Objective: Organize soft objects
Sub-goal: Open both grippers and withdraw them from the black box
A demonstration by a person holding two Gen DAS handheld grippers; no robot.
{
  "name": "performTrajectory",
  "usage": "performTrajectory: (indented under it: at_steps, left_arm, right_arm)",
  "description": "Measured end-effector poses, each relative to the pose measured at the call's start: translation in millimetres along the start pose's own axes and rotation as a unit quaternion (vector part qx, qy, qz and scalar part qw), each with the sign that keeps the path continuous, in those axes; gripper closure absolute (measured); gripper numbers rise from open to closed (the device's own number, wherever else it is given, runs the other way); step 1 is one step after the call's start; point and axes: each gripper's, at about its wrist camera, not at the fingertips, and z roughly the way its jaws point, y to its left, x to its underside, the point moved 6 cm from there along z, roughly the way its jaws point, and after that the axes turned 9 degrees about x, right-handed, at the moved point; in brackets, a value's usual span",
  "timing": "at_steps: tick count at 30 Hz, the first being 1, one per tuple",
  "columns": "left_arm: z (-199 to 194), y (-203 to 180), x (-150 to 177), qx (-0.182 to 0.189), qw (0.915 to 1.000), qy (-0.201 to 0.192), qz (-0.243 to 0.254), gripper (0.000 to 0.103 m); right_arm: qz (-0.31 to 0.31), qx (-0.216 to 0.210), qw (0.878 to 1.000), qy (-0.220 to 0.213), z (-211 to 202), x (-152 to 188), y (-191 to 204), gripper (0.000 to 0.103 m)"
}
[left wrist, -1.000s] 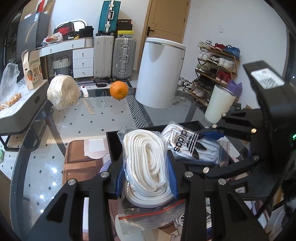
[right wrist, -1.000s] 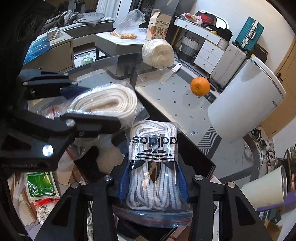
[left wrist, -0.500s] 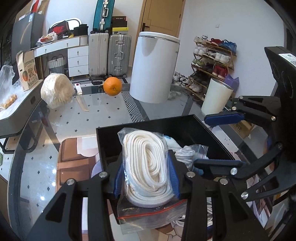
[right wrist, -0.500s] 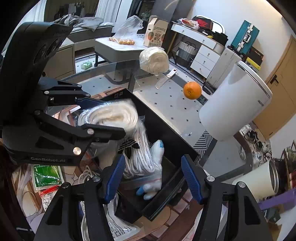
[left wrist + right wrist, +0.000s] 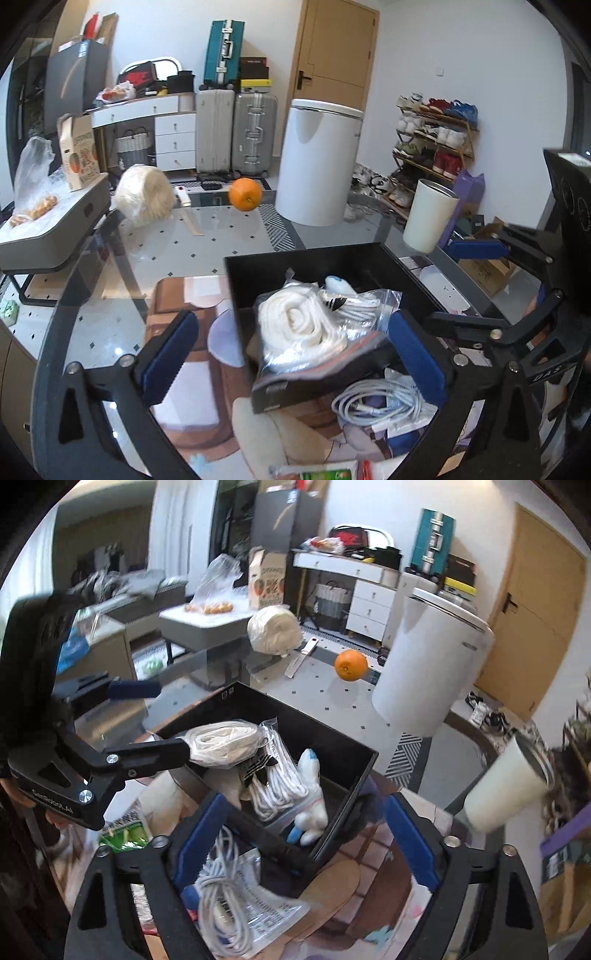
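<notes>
From my left wrist view, my left gripper [image 5: 295, 354] now gapes wide, its bagged white rope [image 5: 299, 328] dropped into the black box [image 5: 413, 273], while the right wrist view shows my right gripper [image 5: 303, 842] wide too, its Adidas lace bag [image 5: 280, 782] released inside beside the plush toy [image 5: 310, 797].

Two handheld grippers point forward and down, side by side. The left gripper [image 5: 295, 354] has its blue-padded fingers [image 5: 166, 354] spread wide apart, gripping nothing. The right gripper [image 5: 303, 842] likewise has its blue-padded fingers [image 5: 410, 843] spread wide, gripping nothing. Each gripper's black frame shows at the edge of the other's view.
</notes>
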Motion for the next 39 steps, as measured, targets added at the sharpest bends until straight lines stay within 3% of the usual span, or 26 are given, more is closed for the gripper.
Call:
performTrajectory:
  at_steps: [2,6,18,29,39]
  left_arm:
    - [-7.2,1.6,3.7,-0.007,1.0,-0.004,-0.003,0.0]
    - [-18.4,1.0,13.7,-0.022,0.9997,-0.006,0.001,0.0]
    - [-46.2,-1.9,45.5,-0.045,0.9989,-0.009,0.012,0.0]
    - [-39.3,6.6,74.2,-0.067,0.9971,0.03,0.019,0.0]
    - [-42.2,12.8,87.0,-0.073,0.9968,0.032,0.007,0.0]
  right_arm:
    - [0.021,-0.007,1.0,-0.003,-6.5,6.6,-0.9,0.003]
    - [0.052,-0.019,0.998,-0.011,-19.4,20.7,1.2,0.001]
    - [0.089,-0.032,0.995,-0.015,-35.6,53.3,10.9,0.001]
    - [0.096,-0.027,0.995,-0.007,-36.4,64.6,5.7,0.001]
    - [0.101,-0.019,0.995,0.002,-29.8,67.5,10.8,0.001]
